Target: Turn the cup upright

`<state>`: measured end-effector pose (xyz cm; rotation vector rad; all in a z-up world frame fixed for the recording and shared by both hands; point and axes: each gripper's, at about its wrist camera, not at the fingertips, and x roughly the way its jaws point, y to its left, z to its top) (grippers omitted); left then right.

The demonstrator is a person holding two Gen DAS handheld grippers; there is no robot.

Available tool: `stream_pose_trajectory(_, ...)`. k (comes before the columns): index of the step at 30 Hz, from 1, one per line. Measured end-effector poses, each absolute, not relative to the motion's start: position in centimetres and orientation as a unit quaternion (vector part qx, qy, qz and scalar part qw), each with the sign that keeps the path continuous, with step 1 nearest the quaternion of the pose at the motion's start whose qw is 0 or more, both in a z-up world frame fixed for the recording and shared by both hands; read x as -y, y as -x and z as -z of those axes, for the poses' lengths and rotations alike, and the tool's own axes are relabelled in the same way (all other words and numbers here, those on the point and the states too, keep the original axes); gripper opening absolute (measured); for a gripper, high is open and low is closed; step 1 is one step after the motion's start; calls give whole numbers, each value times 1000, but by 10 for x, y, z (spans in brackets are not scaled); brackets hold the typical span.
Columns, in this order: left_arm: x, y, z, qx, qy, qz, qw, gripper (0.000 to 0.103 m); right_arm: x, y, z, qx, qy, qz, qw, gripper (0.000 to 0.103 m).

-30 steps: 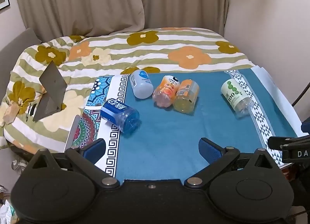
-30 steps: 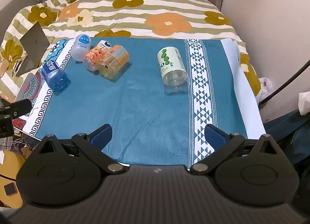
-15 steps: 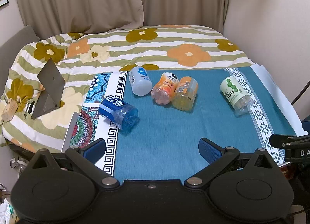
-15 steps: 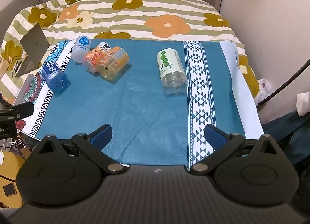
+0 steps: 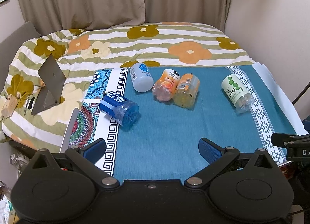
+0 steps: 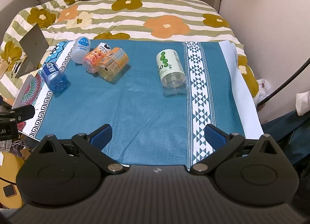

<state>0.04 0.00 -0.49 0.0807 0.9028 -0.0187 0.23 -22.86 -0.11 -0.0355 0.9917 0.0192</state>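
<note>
Several plastic cups lie on their sides on a teal cloth (image 5: pixel 164 127): a blue cup (image 5: pixel 119 108) (image 6: pixel 53 77) at the left, a white cup (image 5: pixel 141 79) (image 6: pixel 81 51), a pink cup (image 5: pixel 166 87) (image 6: pixel 94 60) touching an orange cup (image 5: pixel 186 92) (image 6: pixel 113 65), and a green-labelled cup (image 5: pixel 236 93) (image 6: pixel 171 69) at the right. My left gripper (image 5: pixel 152 149) is open and empty above the cloth's near edge. My right gripper (image 6: pixel 158 133) is open and empty, well short of the green-labelled cup.
The cloth lies on a bed with a floral striped quilt (image 5: pixel 155 43). A grey folded stand (image 5: pixel 48 86) sits on the quilt at the left. A patterned mat (image 5: pixel 91 111) borders the cloth. Curtains and a wall close the back and right.
Both views have shifted slightly; the cups sit a little lower and nearer in the left wrist view. No cup has moved. Both grippers stay open.
</note>
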Motion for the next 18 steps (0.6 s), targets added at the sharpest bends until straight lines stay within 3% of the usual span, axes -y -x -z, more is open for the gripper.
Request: stream_pose_trajectory(18, -2, 4, 2, -437, -35, 4, 899, 103, 224, 0, -2, -470, 19, -12, 882, 103)
